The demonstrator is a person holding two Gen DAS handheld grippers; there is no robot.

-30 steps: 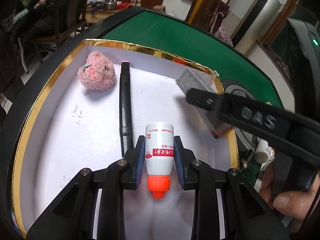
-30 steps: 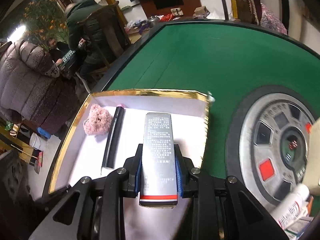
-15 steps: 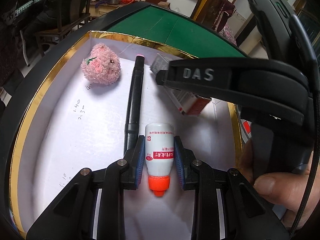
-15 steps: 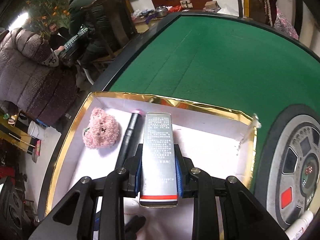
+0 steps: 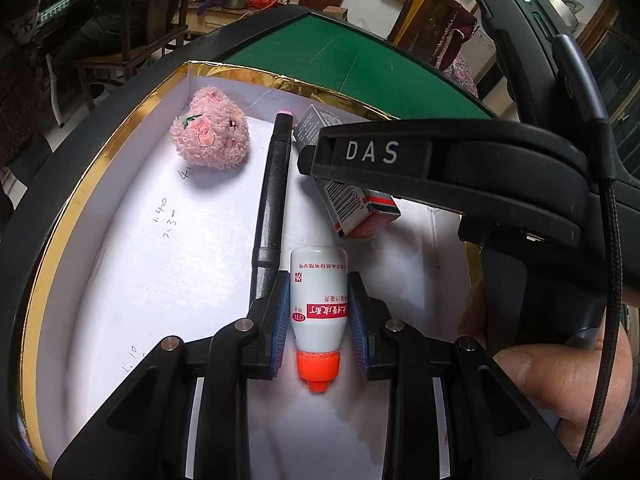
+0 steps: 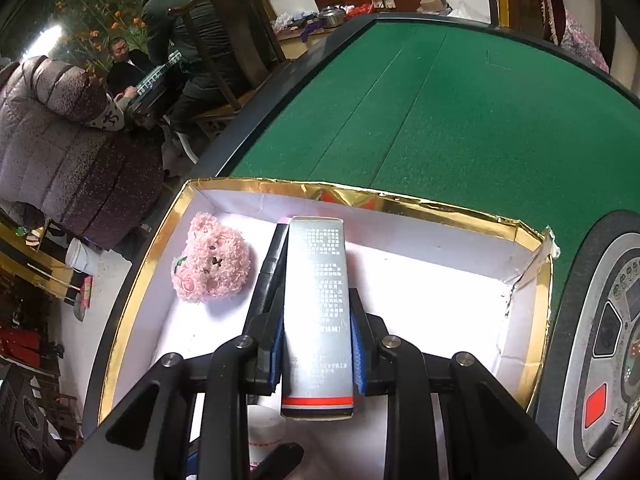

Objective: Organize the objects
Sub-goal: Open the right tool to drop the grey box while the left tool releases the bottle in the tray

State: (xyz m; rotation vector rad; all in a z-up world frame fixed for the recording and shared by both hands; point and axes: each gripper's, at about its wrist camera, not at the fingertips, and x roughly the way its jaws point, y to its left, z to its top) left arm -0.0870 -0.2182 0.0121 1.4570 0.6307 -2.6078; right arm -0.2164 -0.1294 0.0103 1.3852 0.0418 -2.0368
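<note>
My left gripper (image 5: 319, 300) is shut on a small white bottle (image 5: 319, 300) with red label and orange cap, held low inside the gold-rimmed white box (image 5: 100, 152). My right gripper (image 6: 317, 332) is shut on a long silver carton (image 6: 316, 300) with a red stripe, held over the box (image 6: 400, 204), just right of the black marker (image 6: 272, 268). In the left wrist view the carton (image 5: 360, 208) shows under the right gripper's body, beside the marker (image 5: 272, 188). A pink plush toy (image 5: 210, 138) lies at the box's far left; it also shows in the right wrist view (image 6: 212, 264).
The box sits on a green felt mahjong table (image 6: 440, 92) with a round centre console (image 6: 612, 340) at the right. People sit at another table (image 6: 152, 76) at the far left. A hand (image 5: 560, 380) holds the right gripper's handle.
My right gripper has carried the silver carton leftward and down into the box, next to the marker. My left gripper has kept the bottle and shifted slightly forward.
</note>
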